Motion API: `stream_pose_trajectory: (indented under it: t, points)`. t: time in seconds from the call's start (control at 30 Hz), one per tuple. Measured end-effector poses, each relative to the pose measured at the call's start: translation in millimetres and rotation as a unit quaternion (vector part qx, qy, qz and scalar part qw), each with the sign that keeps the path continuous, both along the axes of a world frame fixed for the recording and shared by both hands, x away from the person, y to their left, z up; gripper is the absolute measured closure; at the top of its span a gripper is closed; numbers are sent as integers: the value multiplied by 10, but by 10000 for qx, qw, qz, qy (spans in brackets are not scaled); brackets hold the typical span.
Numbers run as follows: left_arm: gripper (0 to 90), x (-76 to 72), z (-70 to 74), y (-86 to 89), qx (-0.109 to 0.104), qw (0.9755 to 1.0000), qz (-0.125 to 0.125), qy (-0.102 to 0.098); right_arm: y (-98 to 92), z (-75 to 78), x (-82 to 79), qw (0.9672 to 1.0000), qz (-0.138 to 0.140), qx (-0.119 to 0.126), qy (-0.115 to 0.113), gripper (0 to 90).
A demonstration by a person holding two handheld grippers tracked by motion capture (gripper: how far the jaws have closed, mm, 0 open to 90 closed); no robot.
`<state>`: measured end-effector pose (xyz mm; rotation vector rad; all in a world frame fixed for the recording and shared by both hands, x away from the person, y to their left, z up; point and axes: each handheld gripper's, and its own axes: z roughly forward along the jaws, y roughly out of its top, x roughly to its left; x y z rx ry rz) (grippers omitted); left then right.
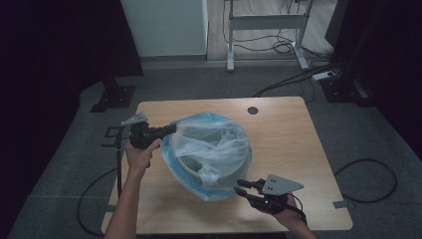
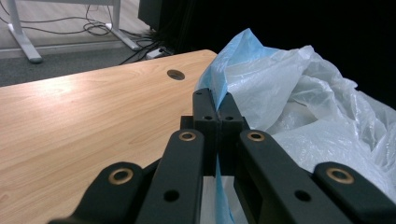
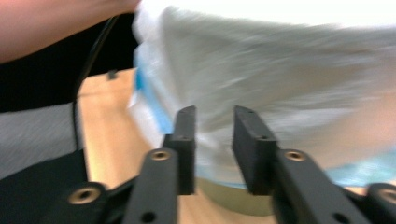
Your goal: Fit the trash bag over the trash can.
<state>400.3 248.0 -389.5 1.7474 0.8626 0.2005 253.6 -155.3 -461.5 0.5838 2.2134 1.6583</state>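
Note:
A translucent white and blue plastic bag (image 1: 209, 149) lies bunched over a round container whose pale rim (image 1: 191, 167) shows through it, in the middle of the wooden table (image 1: 288, 129). My left gripper (image 1: 174, 128) is at the bag's upper left edge; in the left gripper view it (image 2: 216, 100) is shut on a blue fold of the bag (image 2: 289, 93). My right gripper (image 1: 240, 186) sits low at the bag's front right. In the blurred right gripper view it (image 3: 213, 114) stands open, with the bag (image 3: 280, 70) just beyond its tips and the container's rim (image 3: 229, 198) below.
A round cable hole (image 1: 253, 110) sits near the table's far edge. On the floor behind are a white desk frame (image 1: 266, 22), cables and a power strip (image 1: 326, 75). A black stand base (image 1: 114, 94) is at the far left.

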Motion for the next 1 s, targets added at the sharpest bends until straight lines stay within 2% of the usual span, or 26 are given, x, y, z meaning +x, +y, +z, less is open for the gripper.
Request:
stream_pose_trajectory:
  t: [0.03, 0.07, 0.17, 0.23, 0.27, 0.43, 0.5, 0.57, 0.63, 0.7, 0.73, 0.77, 0.8, 0.83, 0.87, 0.93, 1.0]
  points:
    - [895, 0, 0, 0, 0, 10000, 0, 0, 0, 0, 0, 10000, 0, 0, 0, 664]
    - [894, -9, 0, -13, 37, 10000, -15, -17, -87, 26, 21, 9994, -323, 134, -40, 571]
    - [894, -26, 6, -26, 68, 10000, -19, -37, -178, 46, 62, 9974, -678, 216, -76, 491]
    - [894, -30, 7, -27, 70, 10000, -18, -33, -202, 49, 83, 9968, -763, 233, -73, 469]
    - [894, -37, 6, -23, 45, 10000, -1, -34, -237, 51, 144, 9960, -851, 273, -61, 429]
    - [894, -38, -26, 1, 12, 10000, 35, 12, -210, 42, 313, 9971, -695, 320, 43, 341]
    - [894, -26, -44, 16, -20, 10000, 37, 41, -210, 16, 392, 9973, -651, 321, 92, 343]
    - [894, -18, -58, 23, -27, 10000, 40, 56, -228, -28, 499, 9974, -522, 454, 218, 363]
    - [894, -15, -62, 24, -23, 10000, 40, 59, -232, -36, 526, 9975, -466, 482, 238, 390]
    - [894, -8, -72, 32, -37, 10000, 42, 68, -241, -50, 576, 9977, -335, 551, 217, 516]
    - [894, -1, -78, 40, -43, 9999, 49, 79, -239, -54, 596, 9979, -278, 543, 205, 616]
    - [894, -1, -78, 40, -43, 9999, 49, 79, -239, -54, 596, 9979, -278, 543, 205, 616]
    - [894, 5, -83, 45, -50, 9999, 57, 86, -235, -54, 604, 9981, -274, 536, 158, 730]
    - [894, 5, -83, 45, -50, 9999, 57, 86, -235, -54, 604, 9981, -274, 536, 158, 730]
    - [894, 10, -85, 44, -66, 9999, 69, 81, -230, -49, 601, 9981, -313, 518, 129, 831]
    - [894, 13, -84, 42, -67, 9999, 77, 78, -229, -45, 595, 9979, -326, 541, 118, 891]
    - [895, 46, -84, 37, -49, 9997, 201, 107, -227, -43, 593, 9979, -369, 524, 98, 892]
